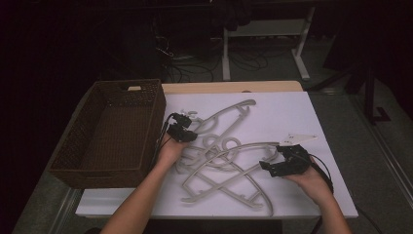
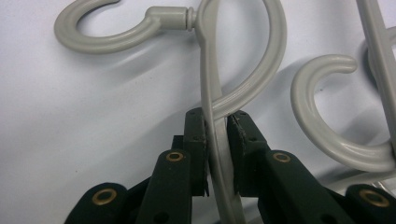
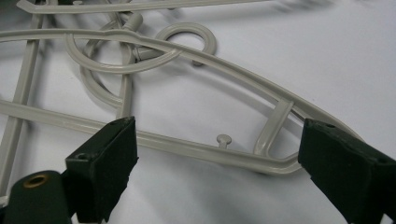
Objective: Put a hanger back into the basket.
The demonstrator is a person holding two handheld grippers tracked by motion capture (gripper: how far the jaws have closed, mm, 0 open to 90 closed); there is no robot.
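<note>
In the left gripper view, the grey hanger [image 2: 215,116] runs off the bottom edge between the jaws, its far end unseen. In the right gripper view, another hanger [image 3: 196,149] is cut off at the left edge. The heap's crossings [image 1: 219,156] are too tangled to sort in the high view.

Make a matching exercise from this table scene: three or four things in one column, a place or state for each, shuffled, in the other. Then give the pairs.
Things:
1. left gripper
2. right gripper
3. wicker basket
4. hangers

Places or states:
A. tangled in a pile on the white board
B. jaws wide apart, nothing held
C. clamped on a hanger's thin bar
D. at the table's left edge, nothing inside

Pairs: 1-C, 2-B, 3-D, 4-A
</note>
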